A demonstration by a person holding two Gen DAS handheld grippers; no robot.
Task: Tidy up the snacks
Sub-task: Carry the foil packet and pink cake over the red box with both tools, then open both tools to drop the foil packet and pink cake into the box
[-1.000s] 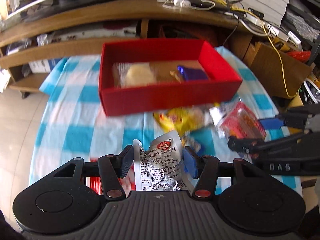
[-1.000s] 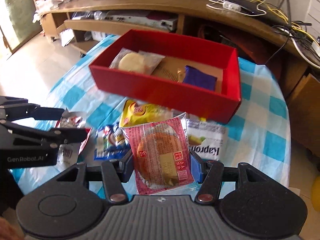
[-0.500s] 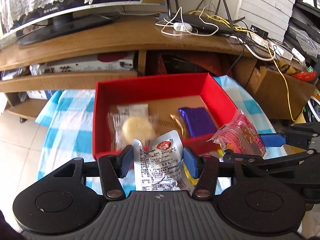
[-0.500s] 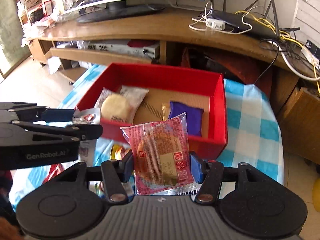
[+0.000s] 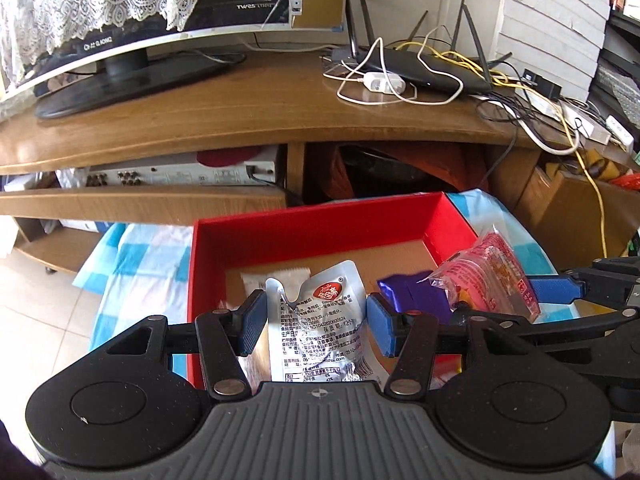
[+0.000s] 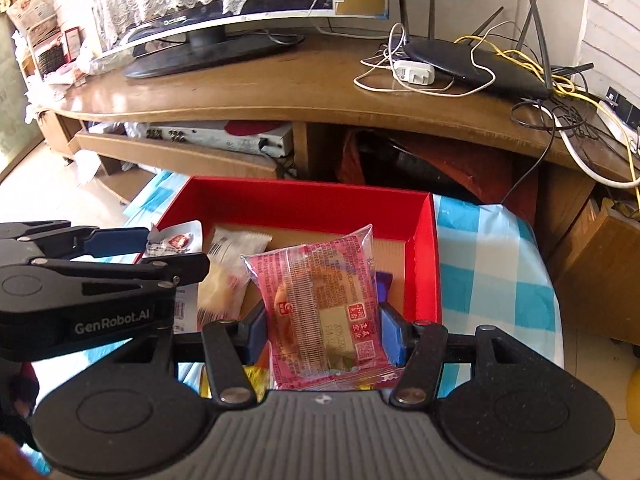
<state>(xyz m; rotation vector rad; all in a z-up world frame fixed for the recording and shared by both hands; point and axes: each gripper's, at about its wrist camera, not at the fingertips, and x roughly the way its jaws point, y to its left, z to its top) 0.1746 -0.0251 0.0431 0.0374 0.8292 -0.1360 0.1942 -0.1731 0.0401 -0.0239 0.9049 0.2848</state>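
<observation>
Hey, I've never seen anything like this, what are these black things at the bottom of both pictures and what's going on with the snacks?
Those black things are hand-held claws: a person holds one in each hand, and each carries a wide-angle camera looking forward along its two blue-padded fingers. So one picture is from the left claw, the other from the right.

The left claw is shut on a silver snack pouch. The right claw is shut on a pink wrapped pastry. Each claw also shows at the edge of the other's picture.

Both are held over an open red box that stands on a blue-and-white checked tablecloth. Already in the box are a pale round pastry in a clear wrapper and a purple packet. Behind is a wooden TV stand with a monitor, router and cables.
</observation>
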